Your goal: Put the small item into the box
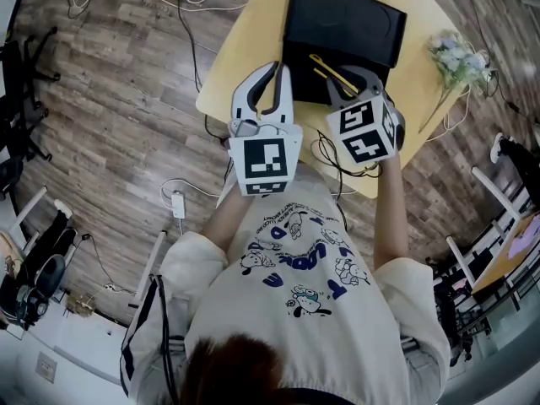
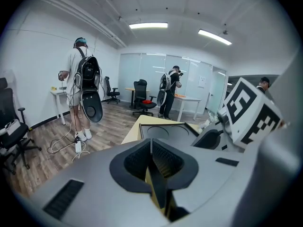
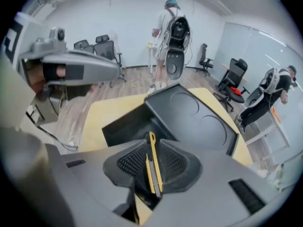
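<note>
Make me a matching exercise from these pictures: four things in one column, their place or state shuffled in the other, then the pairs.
Things
1. yellow cutter
2. black box
3. left gripper
4. flowers

Place or state
A. lid open, on the table
B. jaws together, nothing between them
C. by the table's right edge in the head view
D. clamped in the right gripper

Pairs: 1-D, 2-A, 3-B, 4-C
</note>
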A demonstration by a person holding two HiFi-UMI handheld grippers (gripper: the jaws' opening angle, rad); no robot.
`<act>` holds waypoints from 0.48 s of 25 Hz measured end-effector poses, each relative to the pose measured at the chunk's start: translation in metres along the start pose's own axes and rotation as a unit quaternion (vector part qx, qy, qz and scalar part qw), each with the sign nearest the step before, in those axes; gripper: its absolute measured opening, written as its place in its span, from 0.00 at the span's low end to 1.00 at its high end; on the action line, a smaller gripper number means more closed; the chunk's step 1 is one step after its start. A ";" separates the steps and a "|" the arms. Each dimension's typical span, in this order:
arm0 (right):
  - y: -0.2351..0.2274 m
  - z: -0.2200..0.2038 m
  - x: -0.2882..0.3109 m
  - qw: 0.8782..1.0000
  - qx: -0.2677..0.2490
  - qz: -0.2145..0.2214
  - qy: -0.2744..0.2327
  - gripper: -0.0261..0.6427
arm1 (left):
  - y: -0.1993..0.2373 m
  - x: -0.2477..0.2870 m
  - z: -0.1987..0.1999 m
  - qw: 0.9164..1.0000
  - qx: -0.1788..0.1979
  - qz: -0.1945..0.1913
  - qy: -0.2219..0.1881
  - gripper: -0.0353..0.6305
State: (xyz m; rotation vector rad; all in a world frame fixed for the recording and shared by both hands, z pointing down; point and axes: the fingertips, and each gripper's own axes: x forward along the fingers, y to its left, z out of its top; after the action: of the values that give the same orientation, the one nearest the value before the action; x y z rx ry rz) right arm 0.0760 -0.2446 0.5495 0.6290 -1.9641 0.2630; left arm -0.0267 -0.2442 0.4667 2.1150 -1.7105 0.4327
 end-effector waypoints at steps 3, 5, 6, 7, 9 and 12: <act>0.002 0.030 -0.029 0.995 0.055 -0.017 -0.077 0.17 | -0.004 -0.007 0.020 1.000 0.003 -0.004 -0.022 0.09; 0.002 0.046 -0.048 0.988 0.088 -0.039 -0.125 0.13 | -0.008 -0.012 0.034 0.999 0.006 -0.007 -0.035 0.09; 0.001 0.052 -0.059 0.982 0.108 -0.049 -0.147 0.12 | -0.011 -0.015 0.041 0.999 0.007 -0.009 -0.042 0.09; 0.000 0.057 -0.068 0.975 0.128 -0.059 -0.170 0.11 | -0.014 -0.018 0.048 0.999 0.009 -0.010 -0.049 0.09; -0.008 0.068 -0.086 0.960 0.159 -0.085 -0.215 0.11 | -0.019 -0.021 0.065 0.997 0.016 -0.014 -0.071 0.09; -0.014 0.082 -0.111 0.939 0.179 -0.132 -0.262 0.10 | -0.024 -0.029 0.089 0.994 0.028 -0.022 -0.104 0.09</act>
State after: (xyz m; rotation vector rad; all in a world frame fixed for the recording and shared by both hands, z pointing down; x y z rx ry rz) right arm 0.0596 -0.2578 0.4127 1.2983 -2.3217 0.3090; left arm -0.0097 -0.2573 0.3724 2.3017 -1.7782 0.2575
